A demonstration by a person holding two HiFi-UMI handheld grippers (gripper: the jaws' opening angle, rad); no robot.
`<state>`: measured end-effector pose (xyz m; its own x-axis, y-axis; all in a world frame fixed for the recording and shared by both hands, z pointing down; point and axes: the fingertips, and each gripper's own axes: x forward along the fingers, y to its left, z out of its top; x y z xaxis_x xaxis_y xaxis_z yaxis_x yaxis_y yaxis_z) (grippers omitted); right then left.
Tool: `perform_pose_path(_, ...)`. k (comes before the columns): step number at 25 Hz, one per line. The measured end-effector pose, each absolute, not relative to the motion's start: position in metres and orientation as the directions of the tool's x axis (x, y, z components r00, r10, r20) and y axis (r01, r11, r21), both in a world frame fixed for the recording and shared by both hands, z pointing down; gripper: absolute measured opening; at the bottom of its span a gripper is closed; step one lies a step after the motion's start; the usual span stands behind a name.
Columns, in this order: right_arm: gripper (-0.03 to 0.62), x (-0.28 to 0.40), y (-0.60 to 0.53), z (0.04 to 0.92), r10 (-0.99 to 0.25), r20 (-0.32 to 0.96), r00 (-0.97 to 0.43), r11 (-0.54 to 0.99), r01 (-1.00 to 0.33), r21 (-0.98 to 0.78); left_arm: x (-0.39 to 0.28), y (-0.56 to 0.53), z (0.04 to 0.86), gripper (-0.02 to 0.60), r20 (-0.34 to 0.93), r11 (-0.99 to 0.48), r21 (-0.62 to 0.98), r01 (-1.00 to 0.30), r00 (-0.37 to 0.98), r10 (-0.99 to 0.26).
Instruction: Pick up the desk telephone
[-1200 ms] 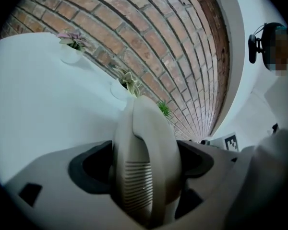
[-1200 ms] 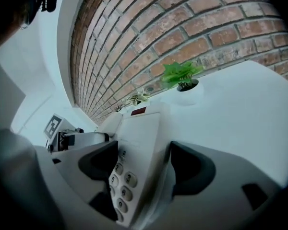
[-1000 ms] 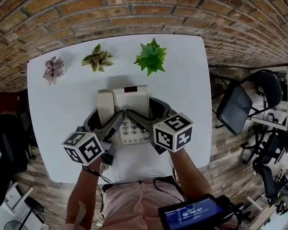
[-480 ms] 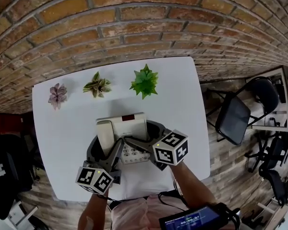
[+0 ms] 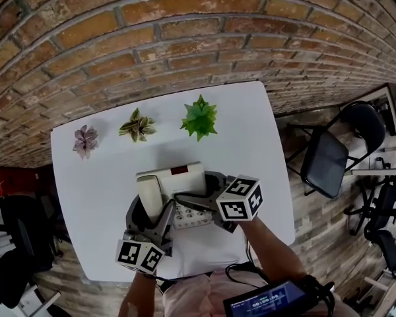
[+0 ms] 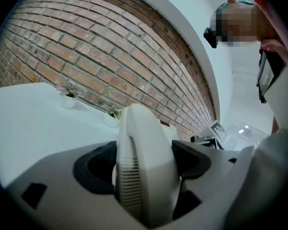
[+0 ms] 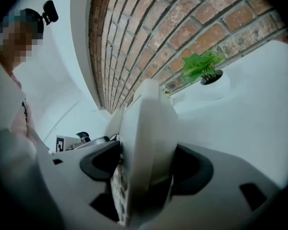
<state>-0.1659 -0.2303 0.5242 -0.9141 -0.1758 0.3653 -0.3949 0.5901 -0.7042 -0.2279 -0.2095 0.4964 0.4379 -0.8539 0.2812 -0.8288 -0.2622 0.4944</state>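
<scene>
A beige desk telephone [image 5: 171, 180] lies on the white table [image 5: 251, 144], handset on its left, keypad to the right. My left gripper [image 5: 148, 211] comes from the near edge and is shut on the handset end; in the left gripper view the handset [image 6: 139, 128] fills the gap between the dark pads [image 6: 93, 169]. My right gripper [image 5: 197, 190] reaches in from the right. Its jaws are closing, and the phone's right edge [image 7: 149, 128] stands pressed between its pads [image 7: 194, 169]. The keypad is partly hidden by the jaws.
Three small potted plants stand along the far side: purple [image 5: 86, 140], variegated [image 5: 137, 125], green [image 5: 199, 117]. A brick wall [image 5: 185, 38] rises behind the table. A black folding chair [image 5: 330, 157] stands to the right, off the table. The person's torso is at the near edge.
The left gripper has rolled and its marker cube has swung toward the near table edge. Both grippers stay around the phone. The head view has shifted a little.
</scene>
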Motion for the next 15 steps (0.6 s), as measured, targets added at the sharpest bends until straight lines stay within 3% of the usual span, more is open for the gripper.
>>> perform_pose_path(6, 0.313, -0.164, -0.230, 0.518, -0.168, 0.308, -0.936, 0.634, -0.342, -0.694, -0.228, -0.208, 0.501, 0.441, 0.284, -0.355, 0.566, -0.745, 0.579, -0.764)
perform_pose_path(15, 0.302, -0.162, -0.224, 0.515, -0.134, 0.282, -0.950, 0.655, -0.298, -0.694, -0.210, -0.207, 0.507, 0.465, 0.236, -0.445, 0.700, -0.558, 0.770, -0.593)
